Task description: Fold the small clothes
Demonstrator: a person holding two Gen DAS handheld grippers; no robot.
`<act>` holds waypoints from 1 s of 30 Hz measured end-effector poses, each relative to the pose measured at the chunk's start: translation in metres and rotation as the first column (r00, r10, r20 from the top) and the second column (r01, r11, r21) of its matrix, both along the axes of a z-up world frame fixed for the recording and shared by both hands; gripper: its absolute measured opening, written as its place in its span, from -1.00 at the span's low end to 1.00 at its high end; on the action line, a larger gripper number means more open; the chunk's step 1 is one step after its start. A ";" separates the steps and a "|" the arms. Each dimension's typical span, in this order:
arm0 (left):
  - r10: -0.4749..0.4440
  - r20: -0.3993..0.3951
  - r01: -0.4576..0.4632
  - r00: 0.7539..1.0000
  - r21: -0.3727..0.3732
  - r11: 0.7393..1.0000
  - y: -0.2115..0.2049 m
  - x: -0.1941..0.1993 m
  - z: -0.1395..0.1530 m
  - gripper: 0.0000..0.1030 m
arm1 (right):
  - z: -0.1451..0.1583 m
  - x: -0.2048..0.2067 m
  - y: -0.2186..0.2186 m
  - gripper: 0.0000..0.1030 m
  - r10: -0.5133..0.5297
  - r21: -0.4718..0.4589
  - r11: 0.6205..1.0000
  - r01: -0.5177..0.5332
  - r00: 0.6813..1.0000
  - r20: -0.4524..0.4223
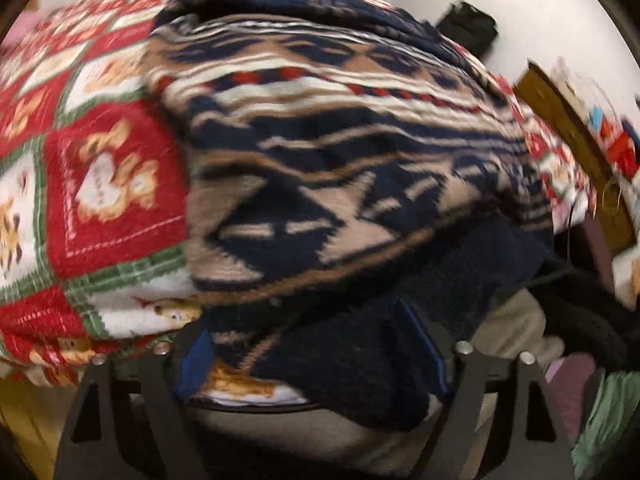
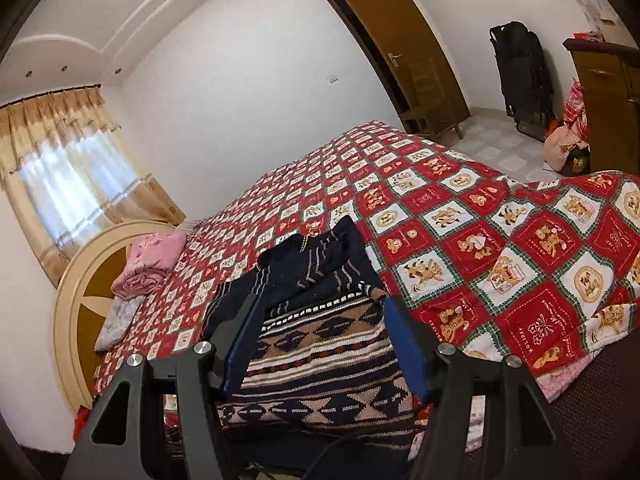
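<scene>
A navy, tan and white patterned knit sweater [image 2: 320,344] lies partly folded on the near edge of a bed with a red, white and green teddy-bear quilt [image 2: 480,240]. In the left wrist view the sweater [image 1: 340,168] fills the frame, blurred, and its dark hem drapes over my left gripper [image 1: 312,352], hiding the fingertips; whether the jaws grip it cannot be told. My right gripper [image 2: 324,316] is open, its blue-padded fingers [image 2: 404,344] on either side of the sweater's patterned part, just above it.
Pink folded bedding [image 2: 152,256] lies by the round headboard [image 2: 80,312]. A brown door [image 2: 400,52], black luggage [image 2: 520,72] and a wooden cabinet [image 2: 604,100] stand across the room. Dark and green clothes [image 1: 600,360] sit at the left wrist view's right edge.
</scene>
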State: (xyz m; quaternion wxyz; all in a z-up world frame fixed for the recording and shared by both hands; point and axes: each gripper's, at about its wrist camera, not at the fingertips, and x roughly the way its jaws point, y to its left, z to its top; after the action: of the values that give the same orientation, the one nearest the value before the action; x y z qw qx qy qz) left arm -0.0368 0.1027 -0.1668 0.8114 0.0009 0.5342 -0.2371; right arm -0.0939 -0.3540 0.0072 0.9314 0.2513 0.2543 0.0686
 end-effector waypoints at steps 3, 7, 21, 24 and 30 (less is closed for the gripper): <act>-0.045 -0.016 0.044 0.999 -0.067 0.997 -0.007 0.000 0.007 -0.23 | -0.008 0.004 0.000 0.23 -0.004 0.016 1.000 0.004 1.000 -0.023; -0.028 0.005 0.028 1.000 -0.062 0.998 -0.014 0.000 0.015 -0.77 | -0.022 0.008 0.001 0.23 -0.008 0.015 1.000 0.009 0.998 -0.066; 0.143 0.204 -0.067 0.968 -0.340 0.938 -0.009 0.075 0.142 -0.81 | -0.059 0.026 0.006 0.23 0.006 0.021 1.000 -0.002 0.986 -0.164; 0.171 0.175 -0.107 0.970 -0.323 0.940 -0.016 0.112 0.140 -0.81 | -0.068 0.029 0.009 0.23 0.019 0.005 1.000 -0.018 0.978 -0.207; 0.222 0.114 -0.181 0.968 -0.291 0.939 -0.024 0.147 0.129 -0.81 | -0.094 0.022 0.012 0.23 0.091 -0.001 0.995 -0.097 0.936 -0.339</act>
State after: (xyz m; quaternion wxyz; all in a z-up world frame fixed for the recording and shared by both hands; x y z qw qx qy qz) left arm 0.1102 0.0792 -0.0373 0.8602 -0.1509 0.4321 -0.2246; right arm -0.0719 -0.3422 -0.0873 0.8717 0.2385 0.4229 0.0666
